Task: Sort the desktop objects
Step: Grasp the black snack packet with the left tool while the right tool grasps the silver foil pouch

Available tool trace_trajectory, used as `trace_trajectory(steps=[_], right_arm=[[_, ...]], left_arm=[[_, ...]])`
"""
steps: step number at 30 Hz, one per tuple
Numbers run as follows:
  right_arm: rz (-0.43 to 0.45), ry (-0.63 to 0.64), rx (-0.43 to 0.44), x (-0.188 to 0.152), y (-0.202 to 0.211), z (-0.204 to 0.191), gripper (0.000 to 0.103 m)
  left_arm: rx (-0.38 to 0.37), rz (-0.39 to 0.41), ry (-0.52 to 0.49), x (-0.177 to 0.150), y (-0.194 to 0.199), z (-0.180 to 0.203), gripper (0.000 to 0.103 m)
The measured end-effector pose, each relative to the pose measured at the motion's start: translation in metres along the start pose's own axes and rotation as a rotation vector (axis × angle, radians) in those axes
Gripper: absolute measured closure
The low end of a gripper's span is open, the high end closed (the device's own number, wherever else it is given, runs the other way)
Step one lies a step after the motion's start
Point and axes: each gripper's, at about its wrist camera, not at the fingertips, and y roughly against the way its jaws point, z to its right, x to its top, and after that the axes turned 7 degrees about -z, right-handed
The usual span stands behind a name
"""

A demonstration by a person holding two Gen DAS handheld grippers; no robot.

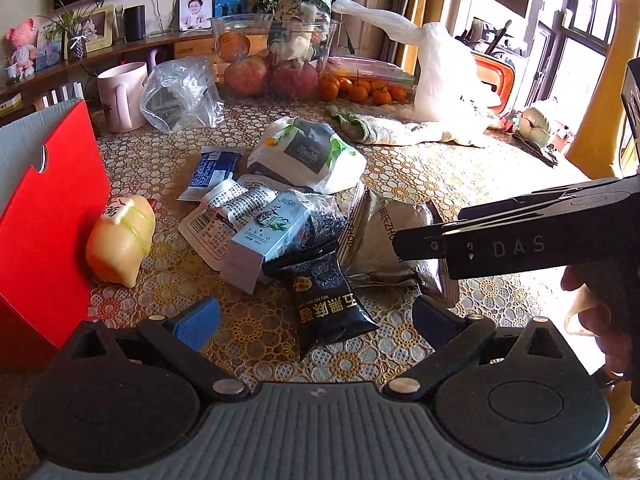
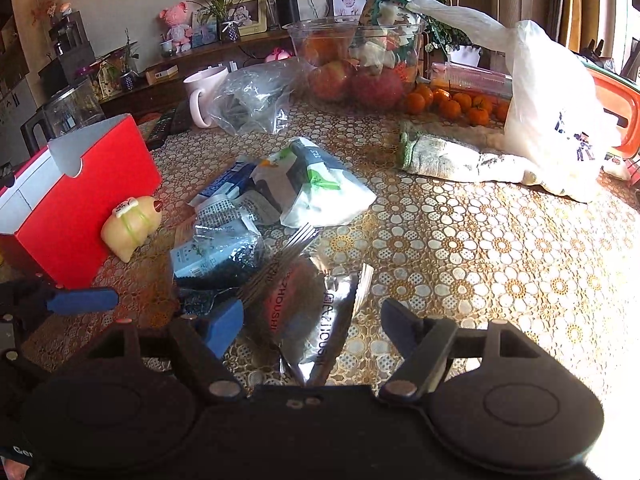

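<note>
With both grippers spread and holding nothing, my right gripper (image 2: 312, 326) straddled the silver pouch (image 2: 304, 316) in the heap mid-desk, well clear of every edge, so I judged pinching its crimped edge safer than its slippery belly.

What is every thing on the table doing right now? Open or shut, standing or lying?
left gripper: open, holding nothing
right gripper: open, silver packet between its fingers
silver packet: lying flat, sealed
black sesame packet: lying flat, sealed
red box: standing, lid flap up
pig toy: lying beside the red box
pink mug: upright
white plastic bag: standing, tied at top
</note>
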Motion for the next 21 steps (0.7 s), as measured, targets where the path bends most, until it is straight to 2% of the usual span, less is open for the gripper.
trace_trajectory(steps=[7,11,15,16,18,20,21], right_arm=[[-0.025,-0.059,0.015,0.001,-0.016,0.009,0.027],[-0.028,-0.077,0.01,0.001,-0.02,0.013,0.03],[-0.03,-0.096,0.015,0.0,-0.023,0.015,0.031],[-0.032,-0.099,0.02,0.0,-0.025,0.015,0.032],[-0.035,-0.104,0.034,0.0,-0.026,0.015,0.038],[-0.035,-0.107,0.043,-0.001,-0.027,0.014,0.04],[-0.035,-0.109,0.048,-0.001,-0.028,0.014,0.045]], left_arm=[[0.012,-0.018,0.011,0.003,-0.02,0.004,0.001],[0.002,-0.013,0.004,0.004,-0.025,0.008,0.006],[-0.006,-0.021,-0.001,0.004,-0.031,0.009,0.023],[-0.005,-0.022,0.001,0.004,-0.032,0.009,0.03],[-0.009,-0.025,0.003,0.005,-0.033,0.009,0.038],[-0.006,-0.021,-0.003,0.004,-0.033,0.009,0.045],[-0.004,-0.017,-0.008,0.004,-0.032,0.01,0.048]])
